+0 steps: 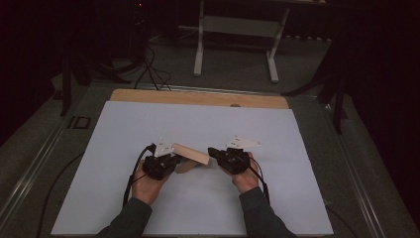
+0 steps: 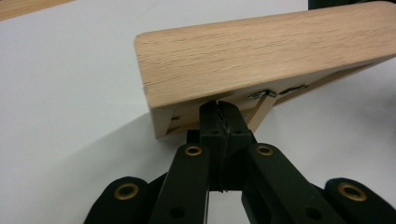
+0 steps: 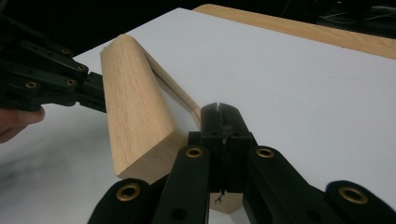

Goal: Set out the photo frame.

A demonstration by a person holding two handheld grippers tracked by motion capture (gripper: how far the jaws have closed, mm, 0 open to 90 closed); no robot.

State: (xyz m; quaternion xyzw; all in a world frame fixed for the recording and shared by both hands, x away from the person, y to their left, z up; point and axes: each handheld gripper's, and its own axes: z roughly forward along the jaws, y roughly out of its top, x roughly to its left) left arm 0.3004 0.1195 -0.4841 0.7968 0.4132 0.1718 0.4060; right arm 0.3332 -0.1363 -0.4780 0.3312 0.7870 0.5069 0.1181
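A light wooden piece [image 1: 190,152] with a thick rounded top and a thin rail beneath it sits tilted between my two grippers over the white sheet [image 1: 148,124]. My left gripper [image 1: 179,161] has its jaws pressed together at the piece's left end. In the left gripper view the tips [image 2: 219,109] meet on a thin edge under the wooden piece [image 2: 261,56]. My right gripper [image 1: 212,151] is shut at the other end. In the right gripper view its tips [image 3: 219,112] pinch the thin rail beside the wooden piece [image 3: 133,112], and the left gripper [image 3: 95,95] shows beyond.
The white sheet covers a wooden tabletop [image 1: 198,98] whose far edge shows as a bare strip. Behind the table stand a white table frame [image 1: 199,49] and loose cables [image 1: 148,69] on a dark floor. Metal rails run along both table sides.
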